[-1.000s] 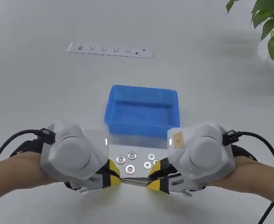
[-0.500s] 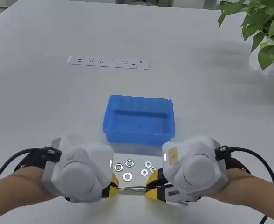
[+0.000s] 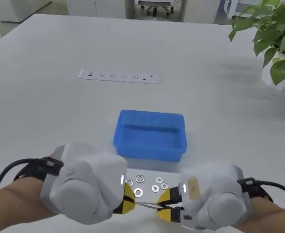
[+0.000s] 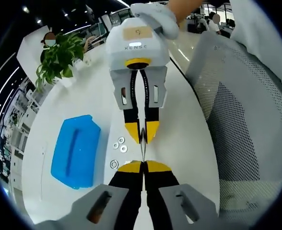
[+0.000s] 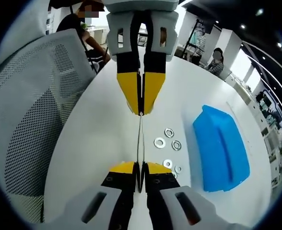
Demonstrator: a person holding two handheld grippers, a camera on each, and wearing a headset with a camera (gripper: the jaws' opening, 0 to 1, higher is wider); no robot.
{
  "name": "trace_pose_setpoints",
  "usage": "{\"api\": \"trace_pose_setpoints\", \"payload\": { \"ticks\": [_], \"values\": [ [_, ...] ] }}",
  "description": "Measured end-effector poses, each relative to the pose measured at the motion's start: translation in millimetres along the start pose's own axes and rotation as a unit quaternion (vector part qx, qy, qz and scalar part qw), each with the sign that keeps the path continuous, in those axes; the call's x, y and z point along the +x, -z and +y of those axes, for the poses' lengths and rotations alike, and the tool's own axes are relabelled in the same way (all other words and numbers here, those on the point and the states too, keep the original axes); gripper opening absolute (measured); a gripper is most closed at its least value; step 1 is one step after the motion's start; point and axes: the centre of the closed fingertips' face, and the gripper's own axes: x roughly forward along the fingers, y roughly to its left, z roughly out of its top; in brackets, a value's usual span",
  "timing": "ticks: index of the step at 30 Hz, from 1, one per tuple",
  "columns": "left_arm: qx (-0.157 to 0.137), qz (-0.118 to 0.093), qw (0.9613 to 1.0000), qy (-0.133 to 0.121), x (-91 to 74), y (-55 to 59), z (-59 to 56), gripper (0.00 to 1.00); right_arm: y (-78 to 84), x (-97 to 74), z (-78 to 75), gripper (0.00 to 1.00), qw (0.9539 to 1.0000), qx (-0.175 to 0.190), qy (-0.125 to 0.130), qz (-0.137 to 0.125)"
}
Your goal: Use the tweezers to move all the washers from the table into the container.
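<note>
My left gripper [image 3: 127,203] sits low over the table [image 3: 60,111], pointing inward, jaws pinched shut on one end of the tweezers [image 3: 146,205] — thin, stiff, slick steel. I judge they want holding mid-leg so a squeeze closes the tips. The washers [image 3: 138,192] lie just beyond, flat and tiny, likely to skate — best nipped by the rim. My right gripper [image 3: 166,206] faces the left, clamped on the other end. The container [image 3: 150,114] stands behind the washers.

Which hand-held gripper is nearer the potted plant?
Right. The right hand-held gripper grips the end of the tweezers toward the plant; the left hand-held gripper grips the opposite end, farther away.
</note>
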Motion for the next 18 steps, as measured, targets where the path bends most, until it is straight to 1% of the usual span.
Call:
{"api": "trace_pose_setpoints", "payload": {
  "ticks": [1,3,4,5,8,9,12,15,17,18],
  "values": [
    [-0.001,-0.002,1.0000,0.000,-0.3,-1.1,-0.1,0.04,0.1,-1.5,0.0,0.08,1.0000,0.002,0.005,-0.007],
    [-0.006,-0.010,0.9999,-0.002,-1.4,-6.0,0.6,0.04,-0.5,-3.1,-0.6,0.08,0.9997,0.009,0.011,-0.018],
    [-0.007,-0.013,0.9999,-0.003,-2.5,-9.2,0.5,0.04,-1.3,-4.0,-0.8,0.08,0.9994,0.019,0.014,-0.027],
    [-0.006,-0.016,0.9998,-0.005,-3.5,-12.4,1.1,0.04,-1.7,-5.1,-1.0,0.08,0.9992,0.020,0.016,-0.032],
    [-0.006,-0.031,0.9995,-0.006,-7.5,-24.9,1.5,0.04,-4.9,-8.7,-0.9,0.08,0.9979,0.027,0.023,-0.054],
    [-0.004,-0.036,0.9993,-0.007,-8.5,-30.0,1.8,0.04,-5.6,-9.5,-1.1,0.08,0.9975,0.031,0.024,-0.058],
    [-0.002,-0.049,0.9988,-0.007,-8.8,-39.2,2.5,0.04,-6.1,-11.2,-1.1,0.08,0.9969,0.030,0.029,-0.068],
    [-0.008,-0.075,0.9971,-0.003,-6.7,-51.1,2.5,0.04,-4.5,-15.4,-0.6,0.08,0.9959,0.034,0.030,-0.079],
    [-0.010,-0.096,0.9954,-0.003,-3.4,-63.5,3.1,0.04,-2.9,-18.8,-0.5,0.08,0.9952,0.036,0.032,-0.085],
    [-0.009,-0.102,0.9948,-0.003,-2.0,-67.1,3.2,0.04,-2.4,-19.7,-0.2,0.08,0.9951,0.036,0.032,-0.086]
  ]
}}
